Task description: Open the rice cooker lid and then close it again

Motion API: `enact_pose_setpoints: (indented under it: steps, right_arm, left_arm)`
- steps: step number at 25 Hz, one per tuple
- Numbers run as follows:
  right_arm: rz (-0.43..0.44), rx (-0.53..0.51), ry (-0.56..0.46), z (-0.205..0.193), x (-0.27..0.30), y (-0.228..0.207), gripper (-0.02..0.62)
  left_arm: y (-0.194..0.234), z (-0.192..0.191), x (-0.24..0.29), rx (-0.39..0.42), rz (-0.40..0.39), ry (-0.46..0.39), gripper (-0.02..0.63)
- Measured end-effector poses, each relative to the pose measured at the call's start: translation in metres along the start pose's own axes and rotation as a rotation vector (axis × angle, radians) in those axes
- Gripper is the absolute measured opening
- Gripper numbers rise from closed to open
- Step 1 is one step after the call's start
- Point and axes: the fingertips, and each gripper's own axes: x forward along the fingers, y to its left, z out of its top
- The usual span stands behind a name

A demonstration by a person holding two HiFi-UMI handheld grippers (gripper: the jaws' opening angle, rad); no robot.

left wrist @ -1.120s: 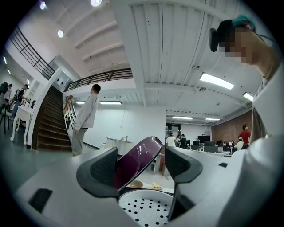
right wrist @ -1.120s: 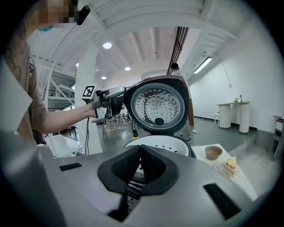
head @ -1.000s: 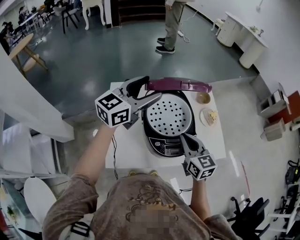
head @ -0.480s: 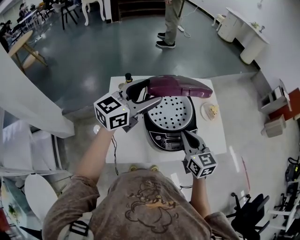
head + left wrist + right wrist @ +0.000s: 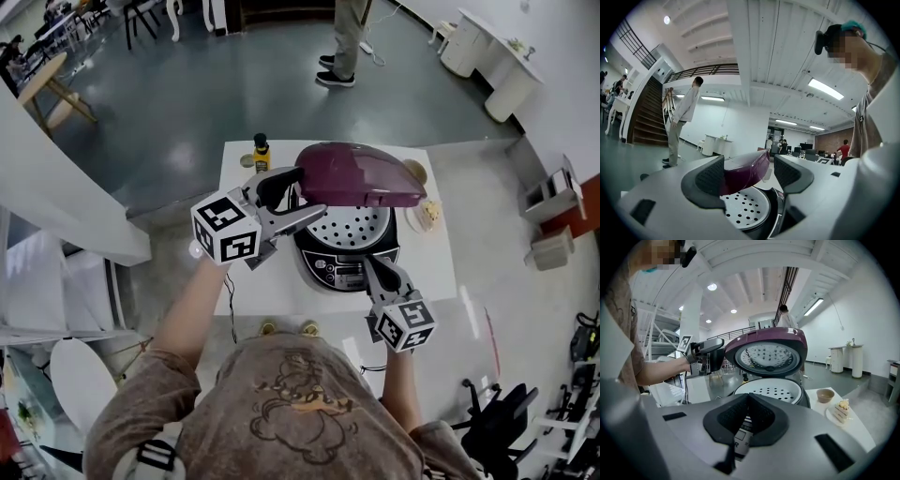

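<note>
No word, number or brand can be read anywhere. The rice cooker's control panel carries small print and a display just below frame centre in the head view, and again at the lower middle of the right gripper view, too small to make out. The marker cubes at centre left and lower right bear only black-and-white square patterns, no letters.

Glossy purple plastic lid, perforated metal tray, smooth white table
</note>
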Motion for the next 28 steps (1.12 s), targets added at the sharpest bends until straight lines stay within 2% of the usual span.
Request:
enact_pose_setpoints:
  steps: [16,22,28]
  right_arm:
    - [0.018,0.022,-0.001,-0.011,-0.006,0.02,0.003]
    - [0.027,0.002,-0.017,0.0,-0.011,0.027,0.003]
    - [0.014,-0.006,-0.024,0.012,-0.007,0.024,0.002]
  left_arm:
    - [-0.011,-0.044,-0.013,-0.087,0.005,0.073,0.327]
    - [-0.015,-0.055,-0.013,-0.073,0.008,0.108,0.327]
    - [-0.014,-0.067,-0.014,-0.102,0.009,0.124,0.325]
